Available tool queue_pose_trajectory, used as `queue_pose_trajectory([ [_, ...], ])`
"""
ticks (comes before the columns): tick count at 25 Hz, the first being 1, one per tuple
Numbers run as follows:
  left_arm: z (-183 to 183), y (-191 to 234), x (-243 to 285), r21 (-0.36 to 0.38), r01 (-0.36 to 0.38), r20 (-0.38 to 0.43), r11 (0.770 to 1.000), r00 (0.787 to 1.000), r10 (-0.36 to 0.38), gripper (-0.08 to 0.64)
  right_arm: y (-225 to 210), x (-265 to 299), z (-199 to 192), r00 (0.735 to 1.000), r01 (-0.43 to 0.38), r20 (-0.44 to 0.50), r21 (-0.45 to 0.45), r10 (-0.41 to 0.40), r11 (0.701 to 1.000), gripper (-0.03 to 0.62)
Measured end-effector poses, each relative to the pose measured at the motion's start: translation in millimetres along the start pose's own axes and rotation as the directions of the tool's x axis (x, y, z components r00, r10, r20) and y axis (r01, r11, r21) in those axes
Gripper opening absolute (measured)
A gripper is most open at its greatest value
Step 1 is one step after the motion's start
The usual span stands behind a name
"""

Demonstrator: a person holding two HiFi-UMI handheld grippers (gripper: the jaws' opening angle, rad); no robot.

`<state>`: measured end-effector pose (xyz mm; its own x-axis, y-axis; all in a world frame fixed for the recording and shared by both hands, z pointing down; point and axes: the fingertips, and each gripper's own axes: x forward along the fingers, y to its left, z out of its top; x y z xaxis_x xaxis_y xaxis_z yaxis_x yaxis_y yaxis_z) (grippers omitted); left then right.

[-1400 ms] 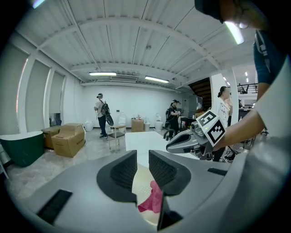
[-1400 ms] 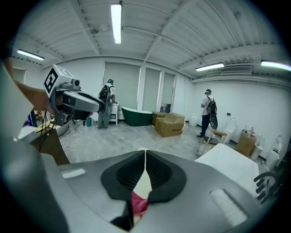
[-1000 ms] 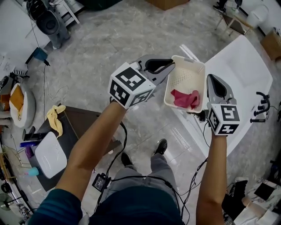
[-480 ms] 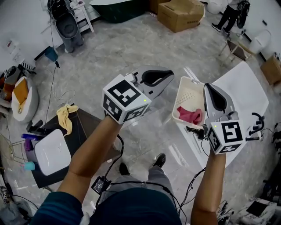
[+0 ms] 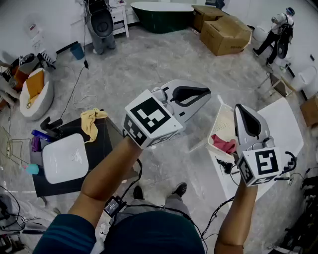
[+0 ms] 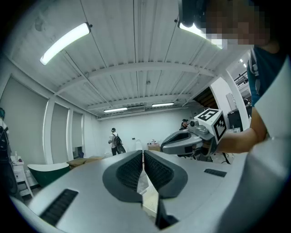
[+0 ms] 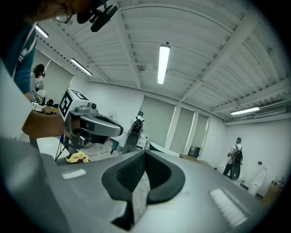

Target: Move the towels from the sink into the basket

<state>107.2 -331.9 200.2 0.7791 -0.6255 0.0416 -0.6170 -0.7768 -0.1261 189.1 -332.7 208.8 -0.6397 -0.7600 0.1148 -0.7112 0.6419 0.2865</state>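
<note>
The right gripper [image 5: 242,109] covers the right side of the basket [image 5: 223,123] and part of the red towel [image 5: 224,144] inside it, so the towel's full shape cannot be told. In the left gripper view, only a white sliver of the basket shows below the closed jaws. Right of the basket, the white table [image 5: 285,121] runs off the picture's edge. Far beyond the basket, the green tub [image 5: 161,10] is cut by the top edge. A person [image 5: 278,26] there is too small to make out.
</note>
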Motion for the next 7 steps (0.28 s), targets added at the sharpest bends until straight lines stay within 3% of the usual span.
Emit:
queue_pose_trajectory([
  [7, 14.1, 3.8, -84.1, 0.017, -0.028, 0.015, 0.999, 1.000, 0.027, 0.017, 77.1, 12.9, 44.9, 0.999, -0.049, 0.016, -0.029, 0.049, 0.998, 0.008],
])
